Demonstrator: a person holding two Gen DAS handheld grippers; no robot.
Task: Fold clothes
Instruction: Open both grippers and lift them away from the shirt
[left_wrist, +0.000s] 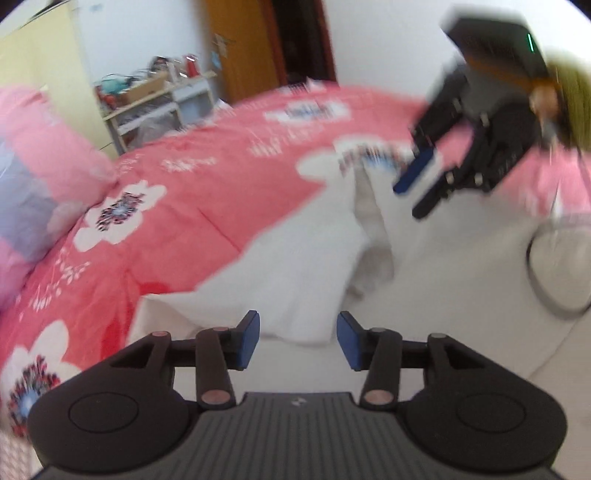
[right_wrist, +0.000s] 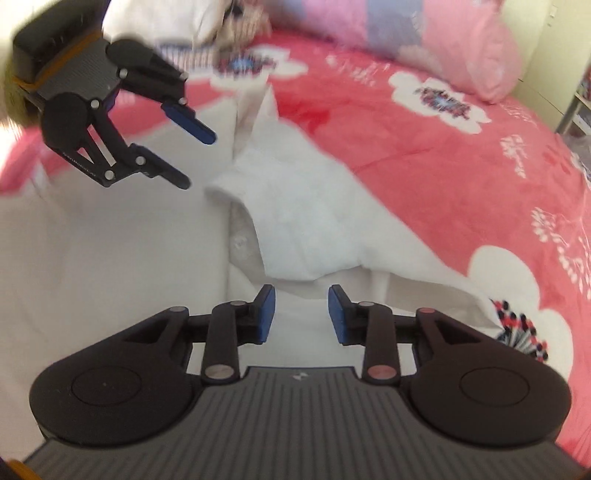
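- Left wrist view: the left gripper (left_wrist: 297, 339) has its blue-padded jaws apart with nothing between them; it hangs over the near edge of the white garment (left_wrist: 317, 266).
- Same view: the white garment lies spread on the pink floral bedspread (left_wrist: 207, 177), with a bunched fold rising toward the middle of the bed.
- Same view: the right gripper (left_wrist: 413, 195) appears at upper right, blurred, above the far side of the garment, its two fingers apart and empty.
- Same view: a pink pillow (left_wrist: 44, 155) sits at the left, and a cluttered shelf (left_wrist: 155, 99) stands against the wall beyond the bed, beside an orange door (left_wrist: 243, 48).
- Right wrist view: the right gripper (right_wrist: 301, 314) is released, jaws parted, nothing gripped; white cloth lies just below the fingertips.
- Same view: the white garment (right_wrist: 295, 214) runs as a folded, crumpled strip from the gripper away up the bedspread (right_wrist: 443, 184).
- Same view: the left gripper (right_wrist: 197, 158) is at upper left over the white cloth, fingers spread and holding nothing.
- Same view: the pink pillow (right_wrist: 443, 40) lies along the top edge.
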